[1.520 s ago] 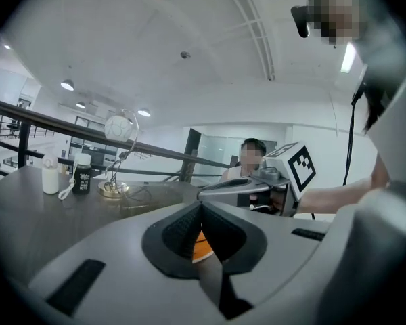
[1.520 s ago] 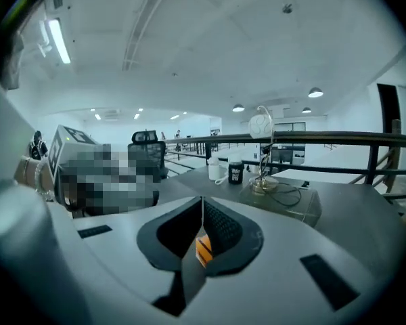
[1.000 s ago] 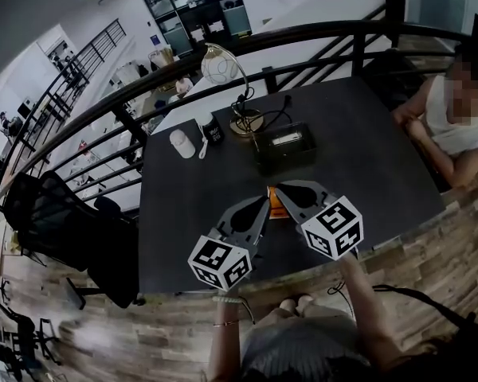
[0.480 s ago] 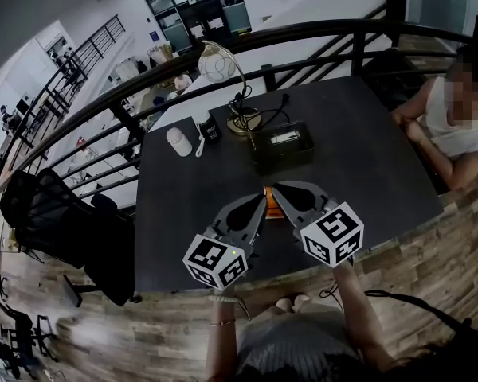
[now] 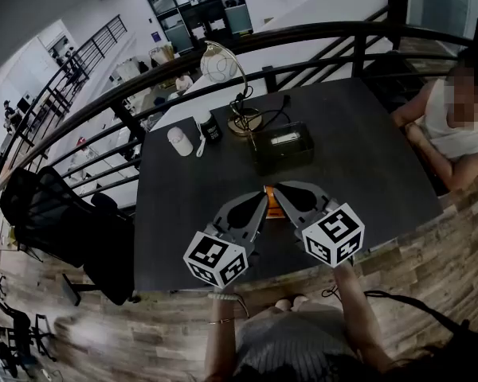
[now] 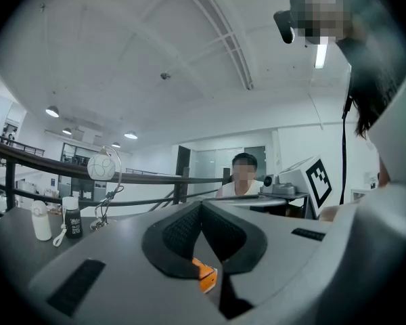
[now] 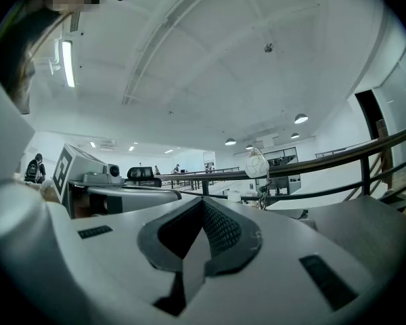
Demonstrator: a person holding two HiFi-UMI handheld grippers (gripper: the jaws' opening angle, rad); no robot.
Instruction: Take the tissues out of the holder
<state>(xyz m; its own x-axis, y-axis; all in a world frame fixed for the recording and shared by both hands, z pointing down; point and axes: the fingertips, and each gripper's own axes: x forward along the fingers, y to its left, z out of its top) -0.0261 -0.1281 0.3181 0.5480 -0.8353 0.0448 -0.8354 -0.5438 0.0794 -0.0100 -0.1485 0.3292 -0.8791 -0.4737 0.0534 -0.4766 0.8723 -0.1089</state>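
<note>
The dark tissue holder (image 5: 283, 146) stands at the middle of the black table (image 5: 366, 165), and a white tissue (image 5: 285, 138) shows in its top. Both grippers hover side by side near the table's front edge, pointing level toward the holder and well short of it. My left gripper (image 5: 264, 200) is shut, its jaws meeting at the tip (image 6: 201, 204) with nothing held. My right gripper (image 5: 276, 189) is shut and empty too (image 7: 203, 200). A small orange thing (image 5: 272, 202) lies between the two gripper noses, and it also shows below the left jaws (image 6: 204, 276).
A globe desk lamp (image 5: 221, 64) with its cord stands behind the holder. A white bottle (image 5: 180, 142) and a dark bottle (image 5: 211, 127) sit at the far left. A person (image 5: 454, 122) sits at the table's right side. A railing (image 5: 327, 34) runs behind, and a black chair (image 5: 56, 221) stands to the left.
</note>
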